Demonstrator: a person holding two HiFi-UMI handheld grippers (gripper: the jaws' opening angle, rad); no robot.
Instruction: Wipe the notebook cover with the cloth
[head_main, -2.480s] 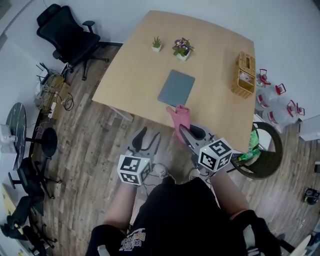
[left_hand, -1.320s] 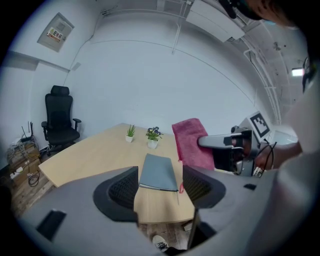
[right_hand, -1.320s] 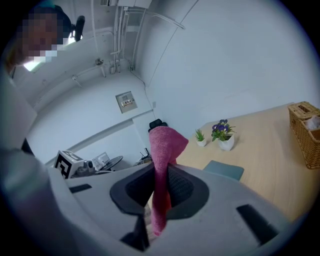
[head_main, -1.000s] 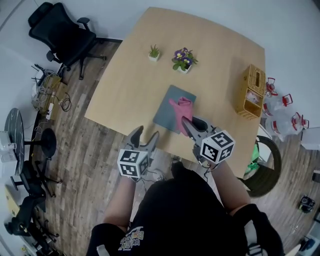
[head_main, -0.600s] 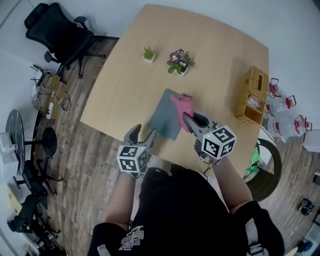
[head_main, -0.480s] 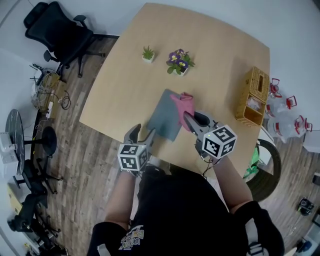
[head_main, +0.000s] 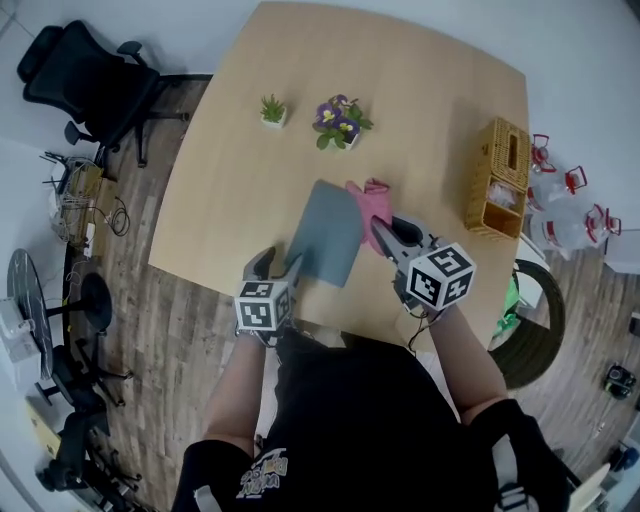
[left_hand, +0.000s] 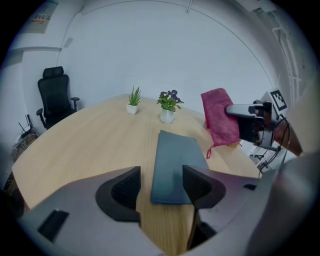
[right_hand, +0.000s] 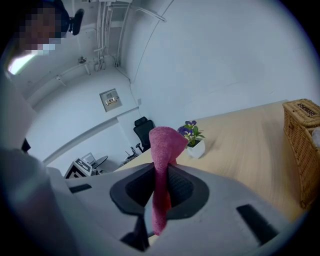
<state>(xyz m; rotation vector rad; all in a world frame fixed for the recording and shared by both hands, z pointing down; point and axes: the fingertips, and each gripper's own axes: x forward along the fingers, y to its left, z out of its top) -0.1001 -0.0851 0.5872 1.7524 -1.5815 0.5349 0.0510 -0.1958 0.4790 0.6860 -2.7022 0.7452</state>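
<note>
A grey-blue notebook (head_main: 326, 231) lies flat on the wooden table (head_main: 420, 110), near its front edge; it also shows in the left gripper view (left_hand: 176, 159). My right gripper (head_main: 381, 228) is shut on a pink cloth (head_main: 369, 204), which hangs just right of the notebook's far corner, held above the table (right_hand: 161, 170). My left gripper (head_main: 279, 265) stands open at the notebook's near left corner, its jaws (left_hand: 161, 186) framing the near end with nothing between them.
Two small potted plants (head_main: 272, 109) (head_main: 338, 119) stand beyond the notebook. A wicker basket (head_main: 494, 176) sits at the table's right edge. A black office chair (head_main: 80, 85) is at the far left. Red-handled water jugs (head_main: 570, 200) stand right of the table.
Both grippers have come forward over the table. The pink cloth moved from the near edge to the notebook's right side; the left gripper reached the notebook's near corner.
</note>
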